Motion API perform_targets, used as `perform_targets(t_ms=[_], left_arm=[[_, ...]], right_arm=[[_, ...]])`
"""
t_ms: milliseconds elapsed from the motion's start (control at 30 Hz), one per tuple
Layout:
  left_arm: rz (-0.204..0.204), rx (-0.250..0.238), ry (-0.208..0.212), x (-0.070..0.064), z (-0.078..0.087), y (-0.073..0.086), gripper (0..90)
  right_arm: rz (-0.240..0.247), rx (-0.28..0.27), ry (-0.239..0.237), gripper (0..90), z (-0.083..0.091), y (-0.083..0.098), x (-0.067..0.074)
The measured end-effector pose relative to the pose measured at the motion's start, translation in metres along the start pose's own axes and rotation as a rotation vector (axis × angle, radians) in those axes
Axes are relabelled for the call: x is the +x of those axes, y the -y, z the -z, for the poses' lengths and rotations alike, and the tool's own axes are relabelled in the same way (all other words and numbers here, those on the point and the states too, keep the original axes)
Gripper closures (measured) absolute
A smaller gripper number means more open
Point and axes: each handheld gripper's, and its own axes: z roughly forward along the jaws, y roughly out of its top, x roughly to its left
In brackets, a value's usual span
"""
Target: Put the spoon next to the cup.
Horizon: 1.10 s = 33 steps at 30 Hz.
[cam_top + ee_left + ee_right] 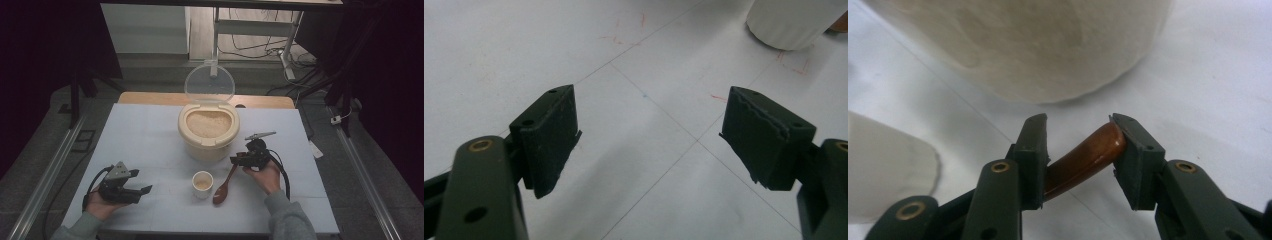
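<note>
A brown wooden spoon (223, 189) lies on the white table, its bowl toward me and its handle slanting up to my right gripper (237, 160). In the right gripper view the handle (1083, 160) runs slantwise between the parted jaws of my right gripper (1078, 125); its end touches the right-hand pad and there is no squeeze on it. A small white cup (202, 184) with pale grains inside stands just left of the spoon. My left gripper (140, 181) rests low at the front left, jaws wide apart over bare table (649, 125) and holding nothing.
A cream rice container (182, 127), full of grains, stands at the table's middle with its clear lid (209, 82) tipped up behind; its wall (1048, 45) looms close ahead of the right gripper. The cup appears at the left (888, 165) and far off (791, 22).
</note>
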Motion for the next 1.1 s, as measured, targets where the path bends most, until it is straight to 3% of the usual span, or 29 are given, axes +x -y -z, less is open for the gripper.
perform_targets(t_ms=[433,500,667,767,933,1100], left_arm=[[0.001,0.001,-0.002,0.0,0.0,0.001,22.2],[0.001,0.0,-0.003,0.0,0.001,0.001,22.2],[0.001,-0.002,-0.003,0.0,0.001,0.001,22.2],[0.001,-0.003,-0.005,0.0,0.001,0.001,22.2],[0.007,-0.005,-0.005,0.0,0.001,0.001,22.0],[0.014,-0.006,-0.006,0.0,0.002,0.001,21.7]], right_arm=[[-0.024,-0.002,0.072,51.9,-0.011,0.005,0.0],[-0.038,-0.018,0.077,47.7,-0.01,0.004,0.0],[-0.045,-0.121,0.104,43.7,0.007,0.005,-0.004],[-0.022,-0.165,0.081,44.5,0.02,0.009,-0.004],[0.074,-0.207,0.017,44.9,0.037,0.022,-0.001],[0.16,-0.242,0.01,44.8,0.055,0.037,0.007]])
